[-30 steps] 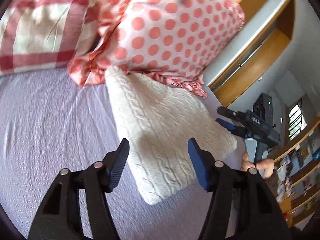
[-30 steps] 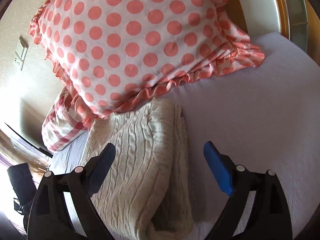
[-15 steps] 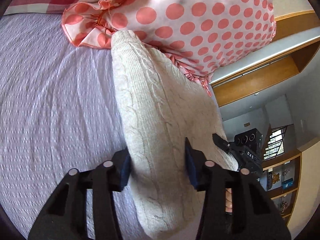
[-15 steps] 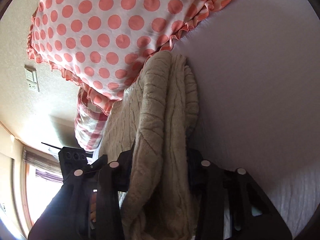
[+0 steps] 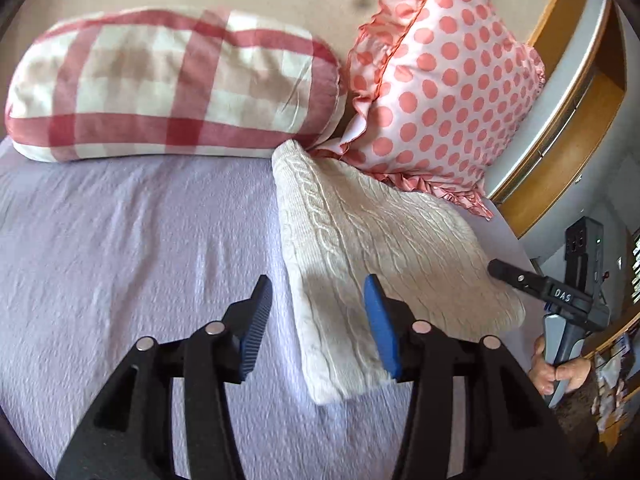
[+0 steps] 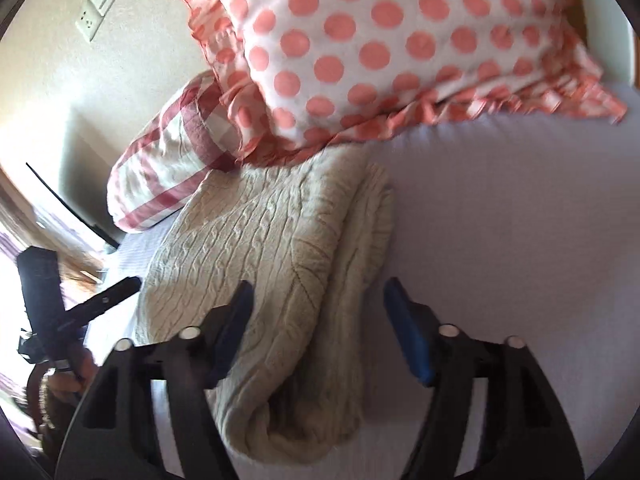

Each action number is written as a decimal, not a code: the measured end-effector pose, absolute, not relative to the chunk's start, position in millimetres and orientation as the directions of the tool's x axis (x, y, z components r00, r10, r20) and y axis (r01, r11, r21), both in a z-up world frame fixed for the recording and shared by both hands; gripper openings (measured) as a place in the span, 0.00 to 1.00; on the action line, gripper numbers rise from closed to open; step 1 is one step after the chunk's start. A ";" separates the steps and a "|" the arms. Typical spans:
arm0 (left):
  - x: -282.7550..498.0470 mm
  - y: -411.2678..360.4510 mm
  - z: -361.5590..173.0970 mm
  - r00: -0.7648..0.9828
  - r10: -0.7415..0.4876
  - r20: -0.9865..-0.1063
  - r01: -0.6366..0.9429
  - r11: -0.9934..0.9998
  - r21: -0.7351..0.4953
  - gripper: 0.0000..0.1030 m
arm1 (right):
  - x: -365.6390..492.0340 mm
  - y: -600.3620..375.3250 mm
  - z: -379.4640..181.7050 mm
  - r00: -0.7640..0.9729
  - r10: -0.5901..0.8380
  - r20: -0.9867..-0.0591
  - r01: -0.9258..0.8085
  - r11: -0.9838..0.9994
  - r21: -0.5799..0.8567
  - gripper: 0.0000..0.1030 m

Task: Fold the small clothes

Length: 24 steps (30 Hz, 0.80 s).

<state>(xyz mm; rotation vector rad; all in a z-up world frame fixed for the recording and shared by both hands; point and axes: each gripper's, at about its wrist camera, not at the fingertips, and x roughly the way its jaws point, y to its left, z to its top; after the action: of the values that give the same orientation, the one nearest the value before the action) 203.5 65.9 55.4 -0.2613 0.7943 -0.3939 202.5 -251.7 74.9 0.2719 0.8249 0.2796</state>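
Observation:
A folded cream cable-knit sweater point(image 5: 372, 240) lies on the lilac bedsheet point(image 5: 120, 248), its far end against the polka-dot pillow point(image 5: 444, 92). My left gripper point(image 5: 318, 328) is open and empty, hovering over the sweater's near left edge. In the right wrist view the same sweater point(image 6: 272, 272) shows its stacked folded layers. My right gripper point(image 6: 320, 328) is open and empty above the sweater's right folded edge. The right gripper also shows in the left wrist view point(image 5: 560, 296), held by a hand at the bed's right side.
A red-and-white checked pillow point(image 5: 176, 84) lies at the head of the bed beside the polka-dot pillow point(image 6: 400, 44). A wooden and grey bed frame or shelf point(image 5: 568, 92) runs along the right. The other gripper's handle point(image 6: 44, 292) shows at the left of the right wrist view.
Both grippers were shut on the sweater's ends half a second ago. Now both have opened, let go and drawn back. The sweater lies flat on the bed.

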 end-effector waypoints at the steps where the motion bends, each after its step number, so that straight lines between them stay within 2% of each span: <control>1: 187.9 63.1 59.7 0.651 -0.420 -0.633 0.248 0.905 -0.346 0.70 | 181.2 -256.2 86.8 0.701 0.312 -0.641 -0.150 0.944 0.295 0.99; 2: 171.6 61.3 60.7 0.664 -0.394 -0.636 0.247 0.918 -0.310 0.75 | 164.2 -255.0 95.1 0.735 0.289 -0.613 -0.166 0.954 0.251 0.99; 3: 158.0 54.5 60.3 0.672 -0.350 -0.652 0.237 0.936 -0.258 0.86 | 148.4 -249.4 101.3 0.749 0.275 -0.603 -0.182 0.960 0.212 0.99; 4: 144.5 52.0 57.8 0.675 -0.301 -0.674 0.224 0.953 -0.201 0.91 | 136.4 -245.4 103.1 0.746 0.262 -0.612 -0.194 0.965 0.177 0.99; 6: 127.0 42.0 49.3 0.657 -0.216 -0.722 0.215 0.972 -0.095 0.95 | 124.2 -227.1 96.6 0.713 0.203 -0.671 -0.185 0.978 0.099 0.99; 8: 120.8 31.2 41.6 0.636 -0.188 -0.749 0.235 0.971 -0.044 0.96 | 122.5 -210.0 80.4 0.659 0.164 -0.734 -0.188 0.981 0.050 0.99; 12: 127.6 19.3 25.8 0.598 -0.176 -0.782 0.263 0.965 -0.016 0.98 | 118.8 -190.5 44.4 0.556 0.152 -0.817 -0.183 0.981 0.058 0.99; 15: 132.6 18.2 15.1 0.581 -0.159 -0.799 0.250 0.968 -0.011 0.98 | 120.7 -186.3 31.9 0.527 0.164 -0.834 -0.178 0.981 0.080 0.99; 20: 139.0 20.7 2.0 0.545 -0.152 -0.825 0.229 0.973 -0.028 0.98 | 124.7 -178.7 21.9 0.524 0.080 -0.848 -0.151 0.989 0.000 0.99; 24: 137.2 16.4 0.3 0.554 -0.120 -0.824 0.224 0.975 0.009 0.98 | 124.7 -180.3 19.1 0.510 0.082 -0.856 -0.144 0.990 0.010 0.99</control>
<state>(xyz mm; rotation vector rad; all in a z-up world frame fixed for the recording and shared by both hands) 137.2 16.4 0.3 0.1176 0.9628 -0.2038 124.7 -180.3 19.1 -0.0651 1.0273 0.1362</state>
